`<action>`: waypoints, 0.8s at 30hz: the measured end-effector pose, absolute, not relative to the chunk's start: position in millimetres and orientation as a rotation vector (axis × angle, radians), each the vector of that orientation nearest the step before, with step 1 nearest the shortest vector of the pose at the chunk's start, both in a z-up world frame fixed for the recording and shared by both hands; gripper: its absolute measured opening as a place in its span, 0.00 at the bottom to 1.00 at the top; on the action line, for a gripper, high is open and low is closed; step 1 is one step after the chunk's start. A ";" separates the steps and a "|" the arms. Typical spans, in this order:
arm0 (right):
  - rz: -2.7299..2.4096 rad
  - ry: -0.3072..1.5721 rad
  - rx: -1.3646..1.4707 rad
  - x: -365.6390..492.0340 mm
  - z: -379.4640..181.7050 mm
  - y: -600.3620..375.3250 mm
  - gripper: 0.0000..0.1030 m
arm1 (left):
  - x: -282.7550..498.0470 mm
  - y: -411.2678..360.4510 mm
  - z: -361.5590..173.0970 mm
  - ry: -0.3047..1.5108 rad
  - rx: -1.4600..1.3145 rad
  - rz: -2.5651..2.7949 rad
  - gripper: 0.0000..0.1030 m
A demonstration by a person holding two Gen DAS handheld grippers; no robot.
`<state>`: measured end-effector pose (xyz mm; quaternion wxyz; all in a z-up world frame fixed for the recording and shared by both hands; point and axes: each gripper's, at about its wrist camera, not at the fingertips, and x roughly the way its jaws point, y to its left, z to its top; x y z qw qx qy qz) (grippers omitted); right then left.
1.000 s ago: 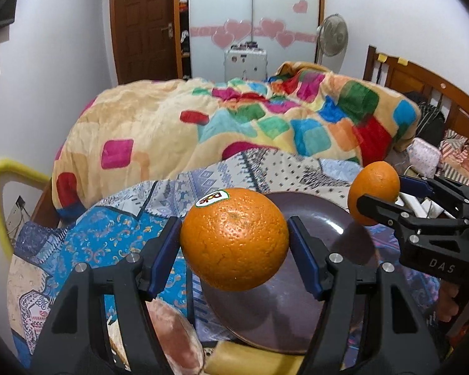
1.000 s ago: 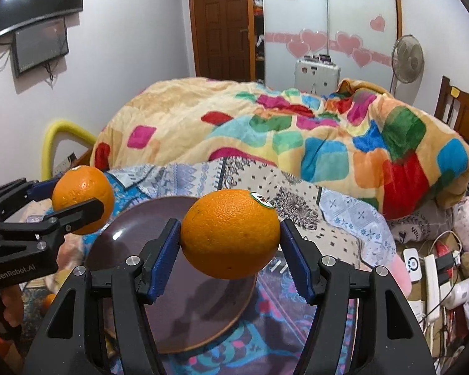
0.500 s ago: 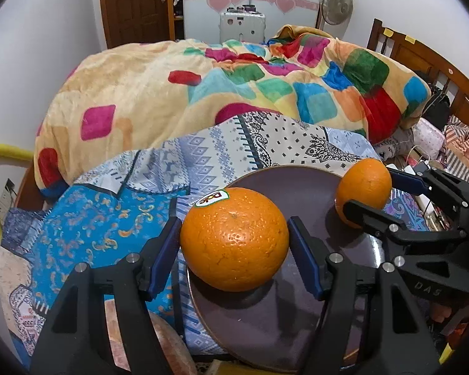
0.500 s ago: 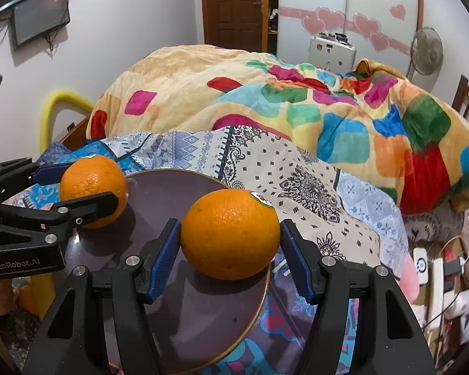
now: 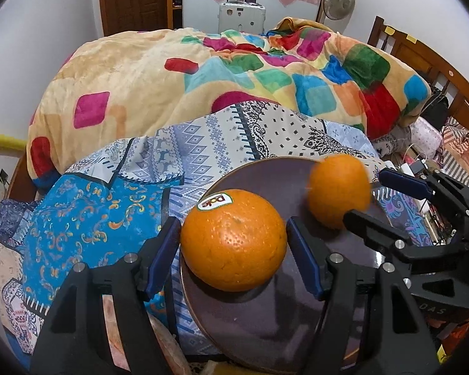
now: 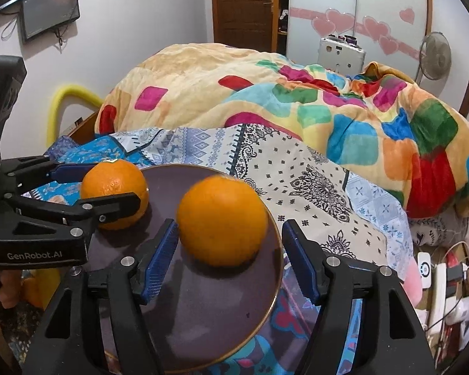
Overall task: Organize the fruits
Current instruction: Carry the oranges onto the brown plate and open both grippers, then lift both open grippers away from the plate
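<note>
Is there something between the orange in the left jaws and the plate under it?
Nothing visible. The orange in the left gripper sits directly over bare dark plate; the other orange lies aside, nearer the far rim.

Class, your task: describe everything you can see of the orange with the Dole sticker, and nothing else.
The orange with the Dole sticker is round, bright orange, with dimpled, slightly glossy peel. A white oval label with red lettering sits on its upper left. It is whole and unpeeled. The left gripper is shut on it, one blue pad against each side. It sits low over the near left edge of the dark brown plate, casting a shadow there; whether it touches the plate cannot be told. The other orange lies apart from it.
</note>
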<state>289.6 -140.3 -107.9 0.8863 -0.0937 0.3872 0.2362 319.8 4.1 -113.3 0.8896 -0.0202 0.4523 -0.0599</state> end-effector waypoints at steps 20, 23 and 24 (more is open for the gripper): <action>0.505 0.663 -0.156 217.7 -50.1 -161.6 0.66 | 218.5 18.9 -39.9 0.741 0.030 -0.067 0.73; 0.504 0.649 -0.153 202.6 -46.9 -164.5 0.66 | 197.0 20.6 -36.0 0.719 0.043 -0.060 0.78; 0.504 0.646 -0.152 198.3 -46.5 -165.5 0.66 | 188.6 21.2 -36.1 0.715 0.048 -0.060 0.79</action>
